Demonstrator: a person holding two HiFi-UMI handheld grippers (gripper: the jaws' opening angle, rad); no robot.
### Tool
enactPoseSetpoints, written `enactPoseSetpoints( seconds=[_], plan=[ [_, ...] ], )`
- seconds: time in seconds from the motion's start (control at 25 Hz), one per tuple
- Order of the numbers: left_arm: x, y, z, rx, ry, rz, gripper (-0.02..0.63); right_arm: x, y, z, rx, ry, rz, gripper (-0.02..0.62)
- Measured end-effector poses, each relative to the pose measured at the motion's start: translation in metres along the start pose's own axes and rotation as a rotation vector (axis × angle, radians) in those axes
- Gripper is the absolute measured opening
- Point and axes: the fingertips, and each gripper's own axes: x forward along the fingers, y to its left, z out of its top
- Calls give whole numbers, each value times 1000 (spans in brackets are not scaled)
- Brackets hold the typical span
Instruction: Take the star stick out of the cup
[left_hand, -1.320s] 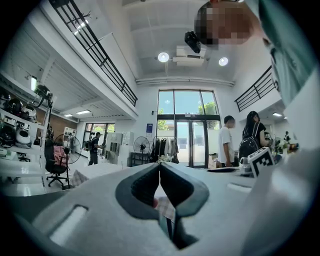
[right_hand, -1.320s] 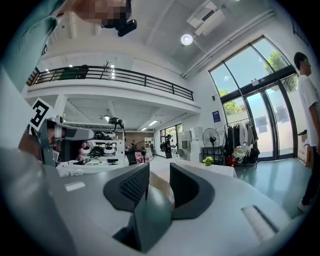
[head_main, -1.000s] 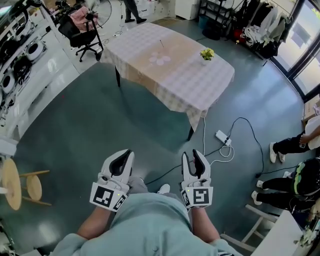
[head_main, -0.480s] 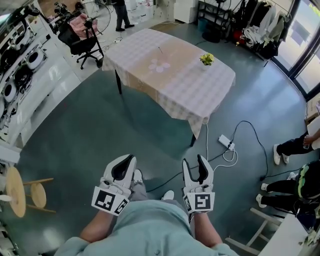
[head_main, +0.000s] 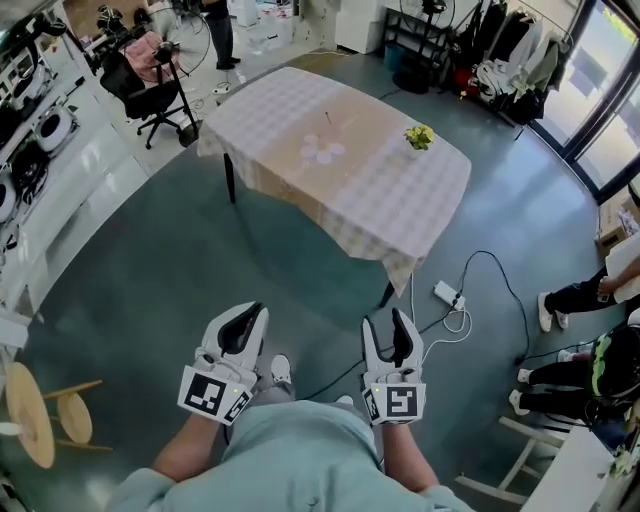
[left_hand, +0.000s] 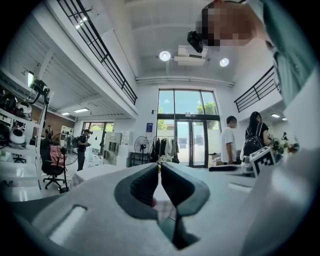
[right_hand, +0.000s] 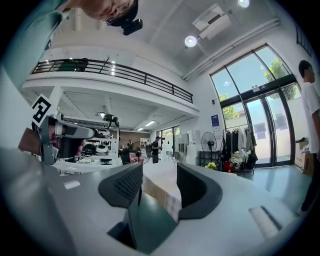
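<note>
Two jaws of the right gripper (head_main: 385, 320) had just been opening, empty; the left gripper (head_main: 253, 310) sat closed; the star stick (head_main: 327, 117) stood upright mid-way along the table (head_main: 385, 195), well apart across open floor (head_main: 150, 260).

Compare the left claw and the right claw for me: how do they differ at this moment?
The left claw has its jaws meeting at the tips; the right claw has its jaws apart, and they have just been opening. In the head view the left claw leans inward, while the right claw points nearly straight ahead. Both are empty and held well short of the table.
</note>
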Motion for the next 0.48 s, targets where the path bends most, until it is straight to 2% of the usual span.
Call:
enactPoseSetpoints(
  seconds=[0.48],
  plan=[
    [4, 98, 4, -23, -17, -43, 31, 76, 46, 18, -41, -2, -54, 190]
  ],
)
